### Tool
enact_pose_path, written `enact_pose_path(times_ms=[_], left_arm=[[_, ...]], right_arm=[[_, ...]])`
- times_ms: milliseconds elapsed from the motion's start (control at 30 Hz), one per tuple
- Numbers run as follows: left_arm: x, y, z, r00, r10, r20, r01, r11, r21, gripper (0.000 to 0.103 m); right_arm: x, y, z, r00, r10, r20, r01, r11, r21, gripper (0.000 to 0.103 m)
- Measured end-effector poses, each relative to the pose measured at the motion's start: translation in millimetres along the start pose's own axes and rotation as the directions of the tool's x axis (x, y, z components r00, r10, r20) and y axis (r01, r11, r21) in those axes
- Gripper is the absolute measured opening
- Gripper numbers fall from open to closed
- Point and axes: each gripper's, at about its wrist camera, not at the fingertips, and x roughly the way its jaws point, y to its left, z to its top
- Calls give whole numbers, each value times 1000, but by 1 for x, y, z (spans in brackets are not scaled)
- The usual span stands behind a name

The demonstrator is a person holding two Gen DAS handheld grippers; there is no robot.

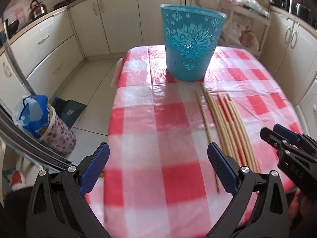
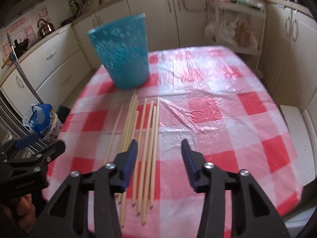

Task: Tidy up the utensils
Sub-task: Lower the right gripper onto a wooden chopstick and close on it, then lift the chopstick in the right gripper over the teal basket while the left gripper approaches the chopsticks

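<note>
Checked tabletop (image 2: pixel 208 119): wooden chopsticks (image 2: pixel 146 138) are laid near a teal basket (image 2: pixel 120 53). Both the left gripper (image 1: pixel 158 166) and right gripper (image 2: pixel 158 162) are spread, empty. Pickup is judged pending; closing on one chopstick is called for.

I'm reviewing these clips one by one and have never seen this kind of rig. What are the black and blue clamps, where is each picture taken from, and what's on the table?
There is no robot here: a person holds a hand-held gripper in each hand, and each carries a wide-angle camera looking along its two blue-padded fingers. One picture comes from the left gripper, the other from the right gripper; each also glimpses the other at its edge. Both point down at a table with a red and white checked tablecloth. On it stand a blue plastic basket, upright, and a row of long wooden sticks lying side by side in front of it. Both grippers are open and hold nothing; the right one hovers over the sticks.
</note>
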Motion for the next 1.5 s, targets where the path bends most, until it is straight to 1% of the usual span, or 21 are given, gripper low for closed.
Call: enact_pose_path(times_ms=[133,267,500,633,700,733,800,867,900,967,1000,1033,1067,1200,1233,1267,1300,1333,1367,1433,1500], left_arm=[[34,-9,17,1000,10,-25,-10,1000,-3,95],[58,-14,30,999,16,-41,-16,1000,-3,95],[80,-25,37,998,23,-51,-22,1000,21,95],[94,-31,36,997,30,-69,-28,999,37,93],[96,-32,36,998,24,-61,-22,999,29,93],[97,-34,37,998,22,-58,-21,999,31,92],[98,-37,38,998,19,-51,-17,999,41,90],[98,-41,40,999,12,-39,-10,998,58,81],[97,-43,40,999,5,-37,-2,998,64,78],[97,-46,42,999,-39,-36,42,997,70,57],[97,-47,43,997,-68,-42,71,995,71,50],[96,-49,44,996,-81,-45,84,993,82,39],[96,-50,45,995,-89,-51,93,992,89,33],[98,-53,46,995,-77,-62,83,992,98,34],[98,-53,46,995,-78,-62,84,991,99,32],[98,-54,46,994,-92,-62,98,990,106,24],[97,-56,46,992,-114,-63,120,985,120,18],[96,-56,45,990,-124,-69,132,983,127,4],[95,-57,45,987,-141,-82,150,980,130,0],[93,-57,44,984,-154,-86,164,978,132,0],[88,-53,41,985,-157,-76,166,977,136,0]], right_arm=[[20,-2,8,1000,2,-30,-2,1000,-16,36],[34,-1,15,998,-23,-52,21,999,-47,36],[51,-5,23,997,-31,-76,27,998,-62,36],[57,3,26,995,-67,-75,58,991,-121,36],[60,7,28,994,-82,-73,70,986,-149,36],[61,8,29,994,-79,-73,67,986,-155,35],[63,10,31,995,-72,-74,58,982,-178,27],[64,13,32,995,-64,-82,47,980,-194,12],[65,14,33,994,-56,-91,37,978,-207,9],[66,13,35,993,-39,-113,14,977,-212,6],[67,10,37,991,-26,-129,-2,979,-206,6],[68,8,39,989,-15,-144,-15,979,-203,6],[69,8,41,987,-13,-163,-23,976,-216,6],[72,15,44,984,-42,-176,-10,960,-281,6],[72,17,44,984,-46,-173,-6,957,-289,6],[72,17,43,984,-45,-171,-6,958,-288,6],[71,15,43,985,-32,-170,-15,963,-269,6],[70,10,42,986,-9,-169,-31,972,-234,6],[67,5,42,986,23,-165,-54,980,-190,6],[59,-4,41,987,80,-137,-96,989,-115,6],[46,-10,43,988,130,-85,-136,989,-64,6]])
